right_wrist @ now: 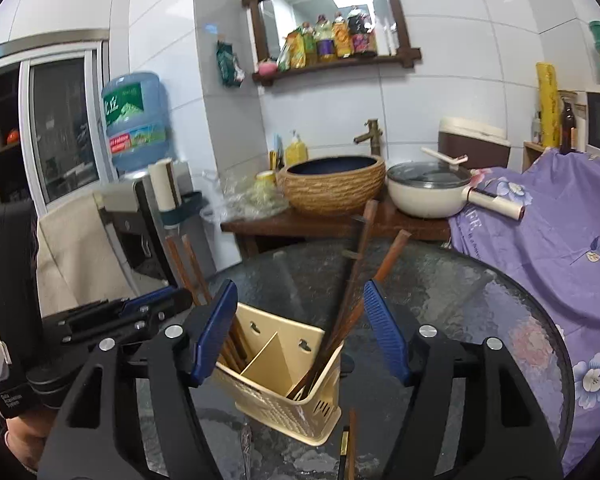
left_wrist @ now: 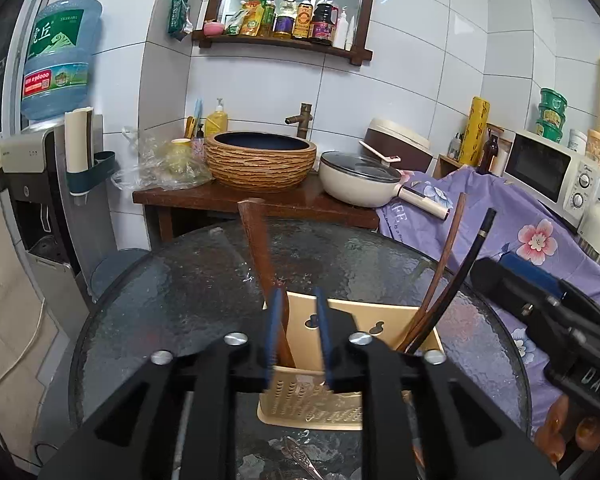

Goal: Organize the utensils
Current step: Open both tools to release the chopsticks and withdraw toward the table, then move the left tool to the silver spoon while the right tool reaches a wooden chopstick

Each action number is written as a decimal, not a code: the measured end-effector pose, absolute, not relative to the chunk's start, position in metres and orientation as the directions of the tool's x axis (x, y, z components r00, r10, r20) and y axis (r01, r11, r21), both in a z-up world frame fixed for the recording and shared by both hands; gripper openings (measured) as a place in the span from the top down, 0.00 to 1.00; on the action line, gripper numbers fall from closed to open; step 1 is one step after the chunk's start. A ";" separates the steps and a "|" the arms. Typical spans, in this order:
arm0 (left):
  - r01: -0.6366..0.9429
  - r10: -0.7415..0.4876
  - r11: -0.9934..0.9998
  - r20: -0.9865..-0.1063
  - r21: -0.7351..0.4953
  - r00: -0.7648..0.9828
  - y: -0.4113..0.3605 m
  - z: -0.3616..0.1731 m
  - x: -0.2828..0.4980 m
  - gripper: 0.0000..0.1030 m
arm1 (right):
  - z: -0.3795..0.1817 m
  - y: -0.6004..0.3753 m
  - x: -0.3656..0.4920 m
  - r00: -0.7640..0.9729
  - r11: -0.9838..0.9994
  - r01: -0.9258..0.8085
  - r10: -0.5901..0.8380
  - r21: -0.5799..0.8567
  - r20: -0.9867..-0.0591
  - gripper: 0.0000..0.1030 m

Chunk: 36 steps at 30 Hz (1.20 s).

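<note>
A beige two-compartment utensil holder point(left_wrist: 352, 320) point(right_wrist: 284, 400) stands on the round glass table point(left_wrist: 188, 288). Brown chopsticks point(left_wrist: 260, 248) point(right_wrist: 188, 268) lean in its left compartment. My left gripper point(left_wrist: 298, 294) is open around them, with the sticks near its left pad and a gap to the right pad. More brown and black chopsticks point(left_wrist: 448, 264) point(right_wrist: 360, 264) stand in the right compartment. My right gripper point(right_wrist: 300, 286) is open wide above the holder and touches nothing. Each gripper also shows in the other's view: the left gripper point(right_wrist: 148, 308) and the right gripper point(left_wrist: 540, 300).
A metal spoon point(left_wrist: 300, 456) point(right_wrist: 244, 444) and loose chopsticks point(right_wrist: 350, 440) lie on the glass in front of the holder. Behind the table are a wooden stand with a woven basin point(left_wrist: 260, 160), a cream pot point(left_wrist: 360, 180), a purple flowered cloth point(left_wrist: 520, 232) and a water dispenser point(left_wrist: 56, 56).
</note>
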<state>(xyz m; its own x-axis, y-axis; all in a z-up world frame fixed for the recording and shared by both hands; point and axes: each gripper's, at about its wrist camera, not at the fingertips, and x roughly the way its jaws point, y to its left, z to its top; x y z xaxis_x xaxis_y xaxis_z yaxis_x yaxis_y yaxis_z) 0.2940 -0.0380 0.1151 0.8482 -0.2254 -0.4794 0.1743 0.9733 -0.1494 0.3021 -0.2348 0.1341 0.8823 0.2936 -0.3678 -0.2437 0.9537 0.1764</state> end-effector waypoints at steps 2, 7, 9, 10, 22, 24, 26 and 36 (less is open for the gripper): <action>0.174 -0.228 0.972 -0.471 -0.156 0.852 -0.035 0.114 0.289 0.63 | 0.135 -0.236 0.296 0.884 0.954 -0.251 0.296 0.165 -0.362 0.37; 0.179 -0.236 0.970 -0.461 -0.164 0.856 -0.027 0.109 0.267 0.37 | 0.128 -0.244 0.274 0.890 0.954 -0.256 0.296 0.158 -0.347 0.34; 0.180 -0.240 0.969 -0.461 -0.171 0.854 -0.024 0.103 0.258 0.28 | 0.121 -0.247 0.266 0.884 0.953 -0.255 0.299 0.165 -0.360 0.32; 0.181 -0.241 0.969 -0.465 -0.171 0.852 -0.023 0.099 0.252 0.25 | 0.116 -0.248 0.262 0.877 0.950 -0.259 0.306 0.173 -0.370 0.31; 0.147 -0.222 0.974 -0.619 -0.171 0.753 -0.020 0.020 0.223 0.16 | 0.027 -0.262 0.240 0.753 0.950 -0.264 0.311 0.168 -0.580 0.25; 0.139 -0.219 0.975 -0.644 -0.173 0.733 -0.020 0.007 0.222 0.16 | 0.010 -0.264 0.240 0.721 0.951 -0.258 0.307 0.170 -0.621 0.25; 0.137 -0.219 0.975 -0.664 -0.175 0.715 -0.020 -0.003 0.220 0.16 | -0.002 -0.266 0.241 0.694 0.950 -0.258 0.308 0.174 -0.651 0.25; 0.152 -0.213 0.977 -0.726 -0.150 0.654 -0.031 -0.036 0.220 0.17 | -0.040 -0.266 0.245 0.632 0.962 -0.255 0.242 0.097 -0.736 0.26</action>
